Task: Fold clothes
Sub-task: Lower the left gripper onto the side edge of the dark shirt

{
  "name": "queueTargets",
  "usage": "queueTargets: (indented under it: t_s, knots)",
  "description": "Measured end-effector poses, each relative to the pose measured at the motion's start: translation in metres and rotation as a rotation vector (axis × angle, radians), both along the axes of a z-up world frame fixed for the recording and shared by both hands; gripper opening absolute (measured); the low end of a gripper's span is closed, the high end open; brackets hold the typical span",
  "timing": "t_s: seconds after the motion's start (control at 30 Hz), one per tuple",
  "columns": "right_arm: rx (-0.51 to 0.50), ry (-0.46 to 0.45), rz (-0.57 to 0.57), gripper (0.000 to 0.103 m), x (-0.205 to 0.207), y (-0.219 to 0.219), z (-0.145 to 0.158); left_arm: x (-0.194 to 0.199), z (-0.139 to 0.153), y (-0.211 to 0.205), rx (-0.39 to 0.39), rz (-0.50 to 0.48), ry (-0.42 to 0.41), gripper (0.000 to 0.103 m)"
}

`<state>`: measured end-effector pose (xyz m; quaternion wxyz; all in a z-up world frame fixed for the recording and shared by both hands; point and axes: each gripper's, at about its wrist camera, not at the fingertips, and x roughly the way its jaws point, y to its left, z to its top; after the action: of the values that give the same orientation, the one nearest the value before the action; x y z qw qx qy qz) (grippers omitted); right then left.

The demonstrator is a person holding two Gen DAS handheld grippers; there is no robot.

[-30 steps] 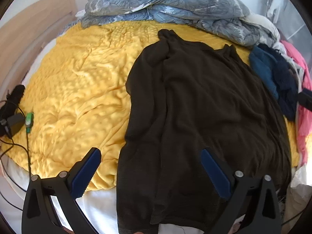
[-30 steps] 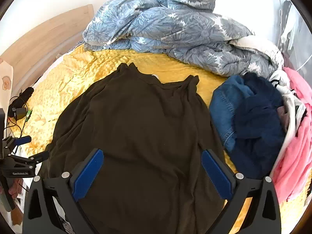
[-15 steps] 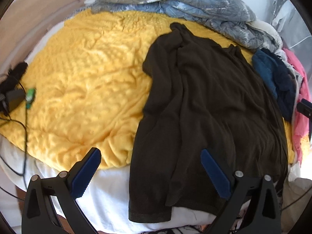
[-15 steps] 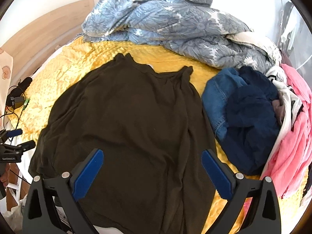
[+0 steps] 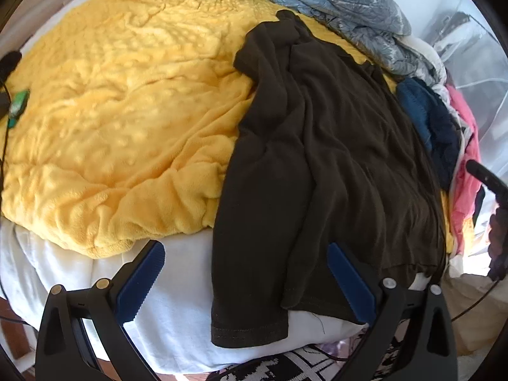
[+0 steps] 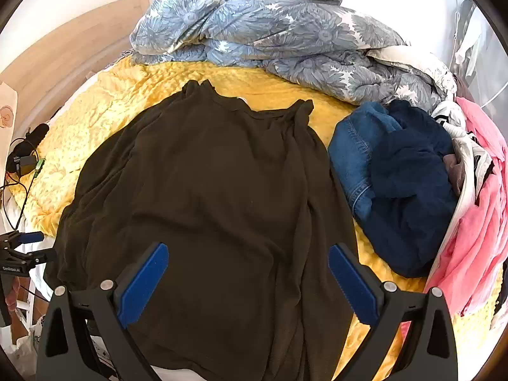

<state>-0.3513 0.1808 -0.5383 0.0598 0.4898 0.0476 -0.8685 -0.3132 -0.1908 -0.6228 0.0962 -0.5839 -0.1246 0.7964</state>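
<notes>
A dark brown long-sleeved shirt (image 5: 333, 158) lies spread on the yellow blanket (image 5: 127, 111), collar at the far end, hem hanging over the white mattress edge (image 5: 177, 285). It fills the middle of the right wrist view (image 6: 216, 197). My left gripper (image 5: 244, 282) is open and empty, held above the shirt's near left hem corner. My right gripper (image 6: 247, 282) is open and empty above the shirt's lower part. The left gripper also shows at the left edge of the right wrist view (image 6: 22, 250).
A grey-blue floral duvet (image 6: 270, 31) is heaped at the far end. Blue jeans and a navy garment (image 6: 397, 184) lie right of the shirt, with pink cloth (image 6: 476, 216) beyond. A black device with cables (image 6: 25, 155) sits at the bed's left edge.
Both grippers have drawn back toward the near edge of the bed; the left view now shows the shirt's hem and the mattress edge. The shirt has not moved.
</notes>
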Motion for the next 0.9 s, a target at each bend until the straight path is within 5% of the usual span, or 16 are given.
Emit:
queueTargets:
  t_s: [0.3, 0.9]
  knots:
    - [-0.001, -0.020, -0.008, 0.103, -0.003, -0.001, -0.007, 0.001, -0.010, 0.001, 0.108, -0.015, -0.044, 0.102]
    - [0.022, -0.059, -0.091, 0.103, -0.002, 0.034, -0.023, -0.002, -0.012, 0.018, 0.105, -0.035, -0.085, 0.100]
